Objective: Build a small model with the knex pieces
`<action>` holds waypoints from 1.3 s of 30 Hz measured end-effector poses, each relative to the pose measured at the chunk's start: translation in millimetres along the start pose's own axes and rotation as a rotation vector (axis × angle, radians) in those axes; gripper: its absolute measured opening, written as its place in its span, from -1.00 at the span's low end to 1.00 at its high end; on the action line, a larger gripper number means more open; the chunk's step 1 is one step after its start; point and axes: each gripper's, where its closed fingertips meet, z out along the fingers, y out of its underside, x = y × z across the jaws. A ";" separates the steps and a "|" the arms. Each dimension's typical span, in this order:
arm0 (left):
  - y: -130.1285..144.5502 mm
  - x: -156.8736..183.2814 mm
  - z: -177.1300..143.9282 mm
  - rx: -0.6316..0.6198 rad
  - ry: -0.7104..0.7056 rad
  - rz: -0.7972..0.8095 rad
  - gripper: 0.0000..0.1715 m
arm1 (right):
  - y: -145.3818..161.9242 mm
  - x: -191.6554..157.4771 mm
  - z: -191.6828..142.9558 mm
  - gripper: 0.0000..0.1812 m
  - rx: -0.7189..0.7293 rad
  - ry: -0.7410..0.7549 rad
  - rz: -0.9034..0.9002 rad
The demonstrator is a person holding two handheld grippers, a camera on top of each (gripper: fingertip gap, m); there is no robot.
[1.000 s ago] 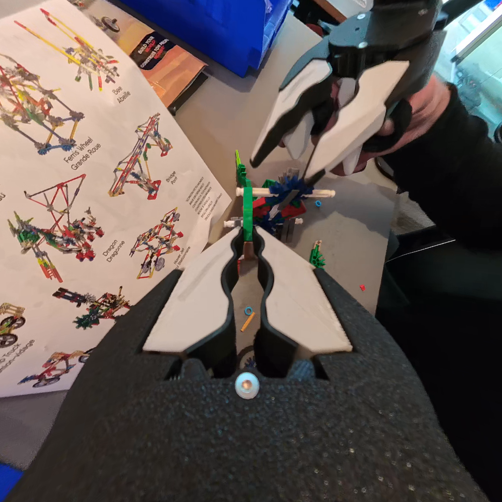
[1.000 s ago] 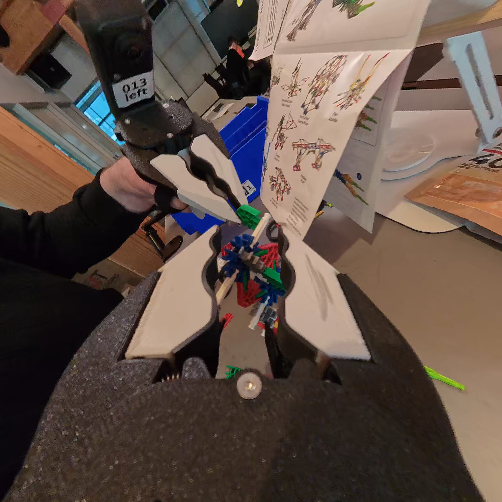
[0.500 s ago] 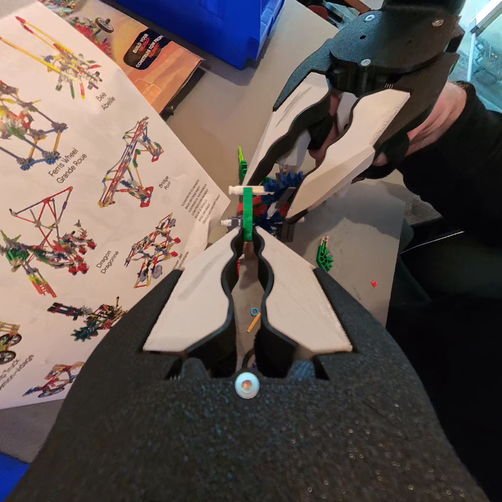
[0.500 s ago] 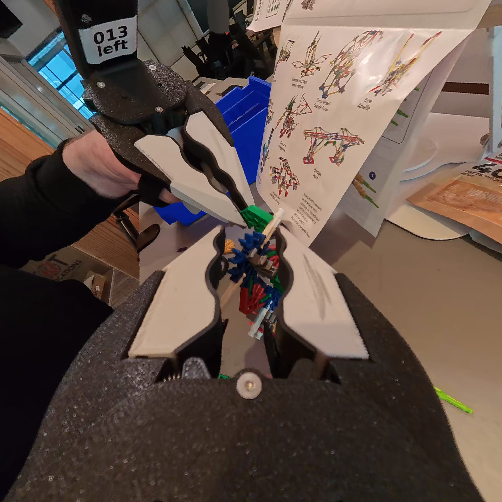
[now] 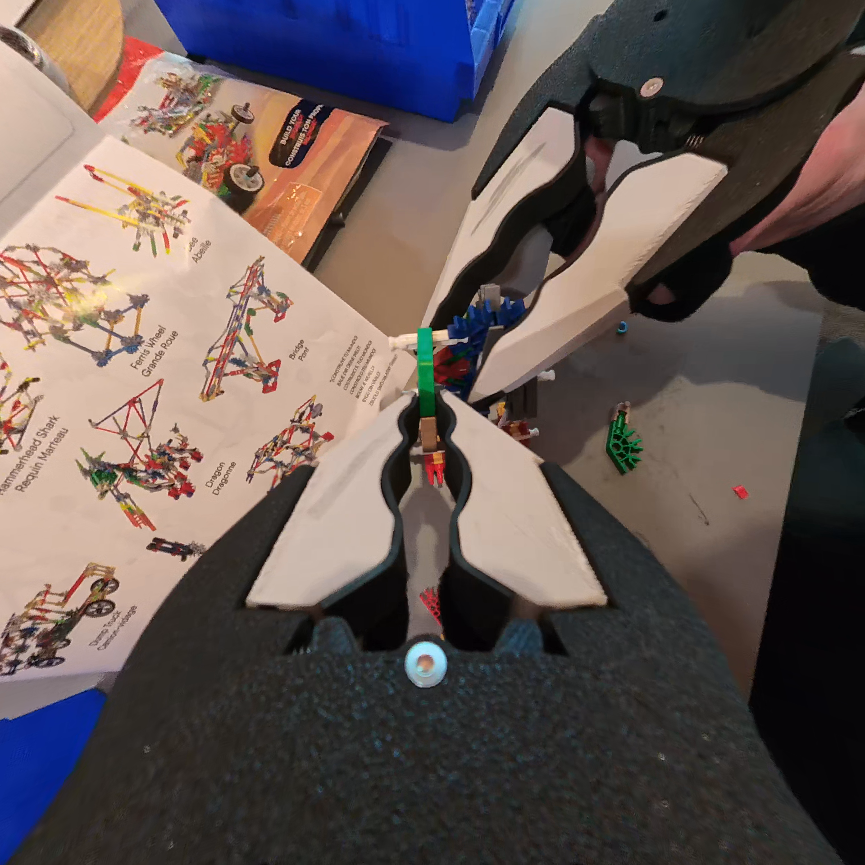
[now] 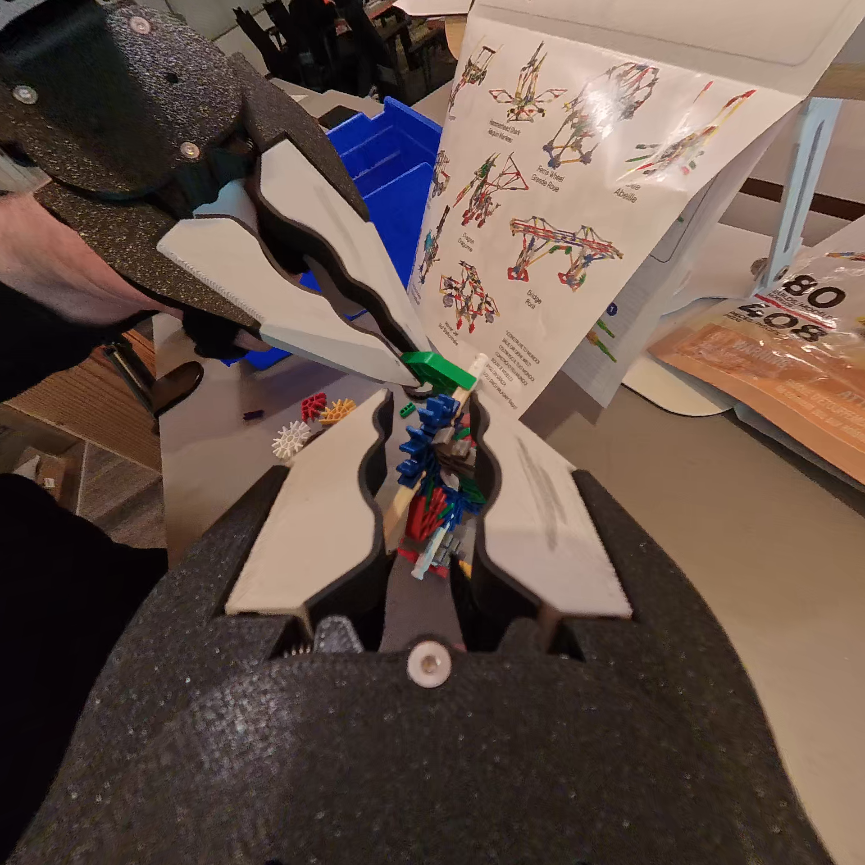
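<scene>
At far left in the left wrist view a glossy sheet (image 5: 154, 374) of printed toy models lies bent over the surface (image 5: 678, 468), its left side cut off by the frame. Behind it lies a shiny orange packet (image 5: 299, 187), and then a blue bin (image 5: 337, 42) whose top is out of view.

In the middle the left tool (image 5: 426, 412), white flat-faced fingers with wavy black inner pads on a grainy black body, is pressed together on a flat green piece (image 5: 425, 370), with a tan part just behind it in the gap. The green piece clips onto a white rod (image 5: 407, 340). The rod runs into a toy cluster (image 5: 468, 355) of blue toothed wheels, red fans and grey blocks, mostly hidden behind the right tool (image 5: 456, 360). How the parts join cannot be made out.

From its own view the right tool (image 6: 430, 407) has its fingers around the cluster (image 6: 435, 487), closed against its sides, the tips a little apart. The rod (image 6: 463, 388) slants up to the green piece (image 6: 430, 367), held by the left tool (image 6: 412, 374). A hand (image 6: 61, 262) behind that tool is partly cut off.

To the right on the matte grey surface lie a green fan-shaped connector (image 5: 622, 444) and a tiny red chip (image 5: 740, 491). Left of the right tool's fingers sit small white, red and orange spoked wheels (image 6: 309, 421), partly hidden.
</scene>
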 end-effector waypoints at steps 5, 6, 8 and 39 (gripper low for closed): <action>-0.5 0.4 0.5 -0.017 -0.043 0.041 -0.96 | 1.3 0.7 1.6 -0.64 -0.026 0.050 -0.053; -0.7 0.6 0.5 -0.022 -0.050 0.049 -0.96 | 1.4 0.8 1.7 -0.64 -0.033 0.060 -0.065; -2.2 0.6 0.6 -0.014 -0.061 0.051 -0.96 | 1.2 1.9 1.7 -0.65 -0.038 0.074 -0.071; -5.9 4.8 4.9 -0.031 -0.142 0.078 -0.96 | 4.8 9.4 -10.3 -0.75 -0.106 0.212 -0.088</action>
